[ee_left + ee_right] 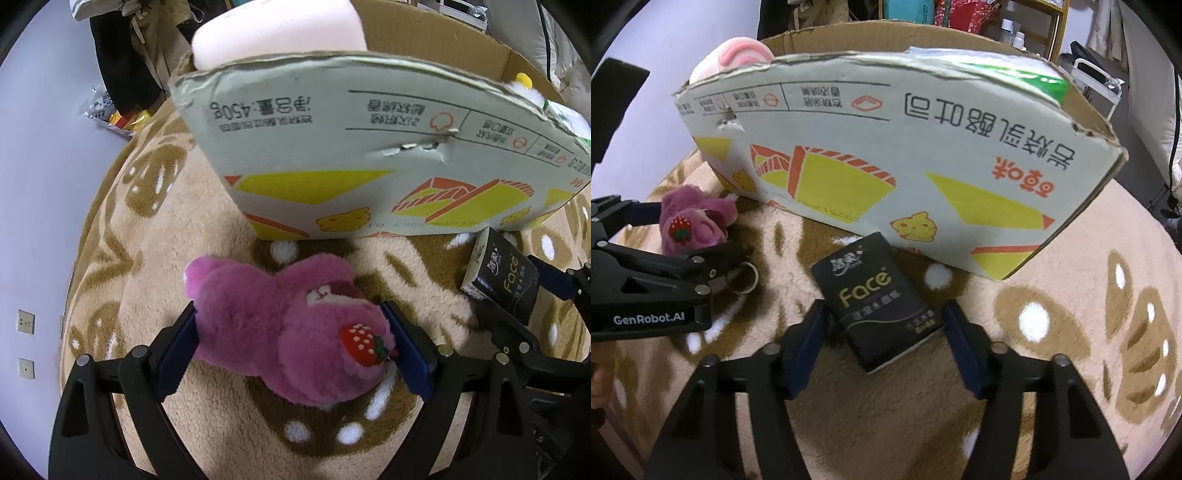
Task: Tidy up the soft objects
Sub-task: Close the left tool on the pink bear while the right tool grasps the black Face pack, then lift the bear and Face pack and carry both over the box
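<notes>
A pink plush bear [291, 332] with a strawberry on its ear lies on the beige rug in front of a cardboard box [369, 147]. My left gripper [291, 343] has its blue pads touching both sides of the bear. The bear also shows in the right wrist view [694, 221]. A black "Face" tissue pack [875, 302] lies on the rug between the fingers of my right gripper [882, 332], which stand open around it with gaps on both sides. The pack also shows in the left wrist view [506, 277]. The box [886, 155] holds a pink-white pillow [280, 29].
The beige-and-brown patterned rug [1071, 332] covers the floor. A metal key ring [744, 278] lies by the left gripper. A green pack [1027, 79] sits inside the box. Shelves and clothing stand behind the box. A grey wall with sockets [26, 321] is at left.
</notes>
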Available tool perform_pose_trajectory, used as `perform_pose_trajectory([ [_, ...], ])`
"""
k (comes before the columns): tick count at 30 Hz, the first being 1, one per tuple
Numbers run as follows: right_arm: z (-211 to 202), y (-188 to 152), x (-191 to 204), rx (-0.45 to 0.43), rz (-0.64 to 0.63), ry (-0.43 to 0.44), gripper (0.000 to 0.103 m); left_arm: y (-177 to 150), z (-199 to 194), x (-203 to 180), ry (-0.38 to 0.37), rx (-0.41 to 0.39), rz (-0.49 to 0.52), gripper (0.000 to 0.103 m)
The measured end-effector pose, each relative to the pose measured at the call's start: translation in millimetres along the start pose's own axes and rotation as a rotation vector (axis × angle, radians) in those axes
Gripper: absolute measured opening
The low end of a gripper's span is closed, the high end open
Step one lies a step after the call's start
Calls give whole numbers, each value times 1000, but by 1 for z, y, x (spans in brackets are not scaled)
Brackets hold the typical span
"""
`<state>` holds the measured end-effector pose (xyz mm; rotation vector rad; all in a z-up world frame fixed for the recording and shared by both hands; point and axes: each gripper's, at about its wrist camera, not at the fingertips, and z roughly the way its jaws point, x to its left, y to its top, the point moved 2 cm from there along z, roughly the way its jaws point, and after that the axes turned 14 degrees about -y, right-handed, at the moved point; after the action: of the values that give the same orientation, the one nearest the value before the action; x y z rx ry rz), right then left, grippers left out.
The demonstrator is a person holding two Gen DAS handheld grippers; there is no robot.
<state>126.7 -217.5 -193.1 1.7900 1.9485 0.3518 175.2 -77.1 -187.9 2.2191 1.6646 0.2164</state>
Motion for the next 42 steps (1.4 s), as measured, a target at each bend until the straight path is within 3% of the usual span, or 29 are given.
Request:
perform_pose_trajectory([
  [6, -8, 0, -6, 0, 29, 32, 63, -3, -7, 8, -8, -12, -31, 92],
  [19, -29, 1, -24, -26, 87, 78, 58, -7, -15, 23, -70, -7, -100, 79],
  [32, -53, 2, -38, -71, 119, 93, 53, -11, -28, 31, -98, -43, -159, 78],
  [38, -57, 5, -37, -99, 145, 104, 52, -13, -39, 33, -92, -86, -174, 78],
  [42, -73, 9, -39, -152, 157, 95, 52, -14, -61, 31, -97, -170, -175, 78],
])
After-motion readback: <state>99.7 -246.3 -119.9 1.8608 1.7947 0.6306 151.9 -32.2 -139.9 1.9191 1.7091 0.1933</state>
